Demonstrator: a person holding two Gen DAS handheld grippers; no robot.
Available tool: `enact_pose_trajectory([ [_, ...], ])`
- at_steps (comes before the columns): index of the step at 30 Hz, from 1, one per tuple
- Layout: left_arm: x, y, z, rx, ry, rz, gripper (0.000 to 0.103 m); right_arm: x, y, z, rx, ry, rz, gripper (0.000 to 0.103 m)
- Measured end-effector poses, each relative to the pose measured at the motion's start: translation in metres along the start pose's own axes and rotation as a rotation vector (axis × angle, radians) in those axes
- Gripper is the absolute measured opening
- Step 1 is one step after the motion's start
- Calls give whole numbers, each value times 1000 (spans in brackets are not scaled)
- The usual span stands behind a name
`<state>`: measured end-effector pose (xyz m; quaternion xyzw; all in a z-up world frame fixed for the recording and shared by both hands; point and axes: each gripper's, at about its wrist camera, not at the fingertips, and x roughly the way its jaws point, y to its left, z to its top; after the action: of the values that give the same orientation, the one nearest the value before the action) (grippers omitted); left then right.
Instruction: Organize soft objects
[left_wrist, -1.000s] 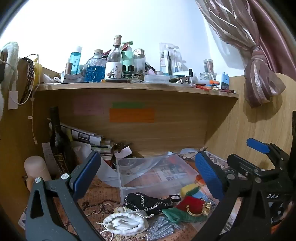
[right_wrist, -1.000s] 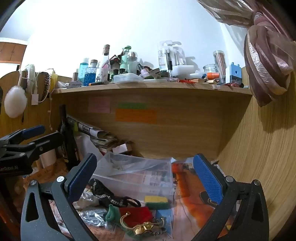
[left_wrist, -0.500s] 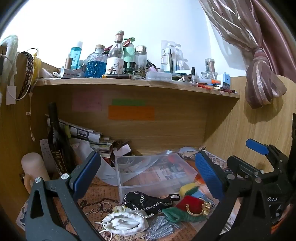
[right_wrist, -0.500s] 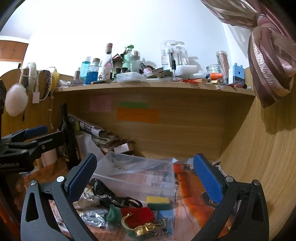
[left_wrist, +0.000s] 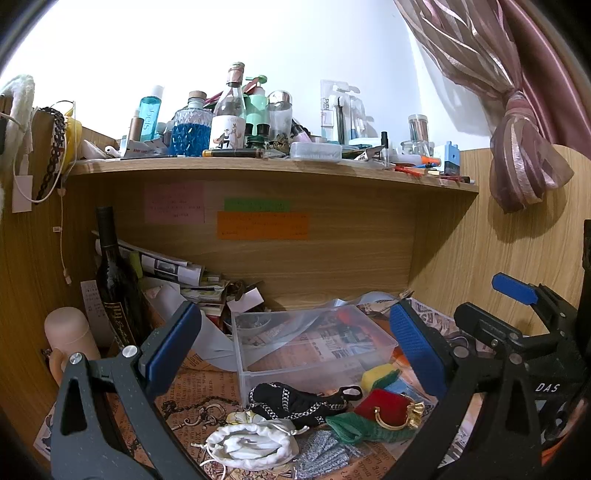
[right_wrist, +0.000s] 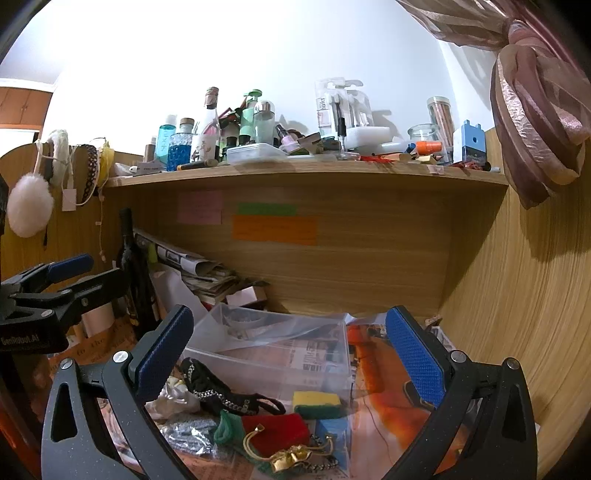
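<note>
Soft objects lie in a pile in front of a clear plastic bin: a white drawstring pouch, a black pouch with a silver chain, a red pouch with a gold clasp, a green knit piece, a silver glitter piece and a yellow-green sponge. My left gripper is open and empty above the pile. My right gripper is open and empty above the bin, with the sponge, red pouch and black pouch below it.
A dark wine bottle, a pink cylinder and stacked newspapers stand at the left under a wooden shelf crowded with bottles. Wood panels close the back and right. A curtain hangs at the right.
Both views have shifted slightly; the shelf sits a little lower and further in the frames. The grippers stay open and the pile has not moved.
</note>
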<state>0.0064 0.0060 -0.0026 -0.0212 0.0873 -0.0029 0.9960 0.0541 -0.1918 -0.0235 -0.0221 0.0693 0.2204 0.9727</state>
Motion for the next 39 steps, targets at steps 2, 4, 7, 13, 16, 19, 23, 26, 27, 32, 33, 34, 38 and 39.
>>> enact_pose_trajectory([
  [2, 0, 0, 0, 0, 0, 0, 103, 0, 0, 0, 0, 0, 0, 103],
  [4, 0, 1, 0, -1, 0, -3, 103, 0, 1, 1, 1, -1, -1, 103],
  [7, 0, 0, 0, 0, 0, -2, 103, 0, 1, 2, 4, -5, 0, 103],
  [13, 1, 1, 1, 0, -1, 1, 103, -3, 0, 1, 16, -12, 4, 103],
  [16, 1, 1, 1, 0, -1, 0, 103, -4, 0, 2, 18, -17, 7, 103],
  [19, 1, 1, 1, 0, -2, 0, 103, -5, -1, 2, 18, -19, 5, 103],
  [23, 0, 1, 1, 0, -3, 0, 103, -5, 0, 2, 19, -22, 7, 103],
  [26, -1, 1, 2, 0, -5, -1, 103, -6, 0, 3, 20, -22, 7, 103],
  [27, -1, 2, 2, 1, -6, -1, 103, -6, 0, 3, 20, -23, 7, 103],
  [32, -1, 1, 2, 1, -7, 0, 103, -6, 0, 2, 20, -23, 7, 103],
  [33, -1, 1, 2, 1, -7, 0, 103, -6, 0, 2, 20, -23, 7, 103],
  [34, -1, 1, 2, 1, -7, 1, 103, -7, 0, 3, 20, -24, 8, 103],
  [38, -1, 1, 2, 1, -6, 1, 103, -7, 0, 3, 20, -25, 8, 103],
  [39, -2, 1, 1, 2, -6, 0, 103, -7, 0, 3, 20, -25, 8, 103],
])
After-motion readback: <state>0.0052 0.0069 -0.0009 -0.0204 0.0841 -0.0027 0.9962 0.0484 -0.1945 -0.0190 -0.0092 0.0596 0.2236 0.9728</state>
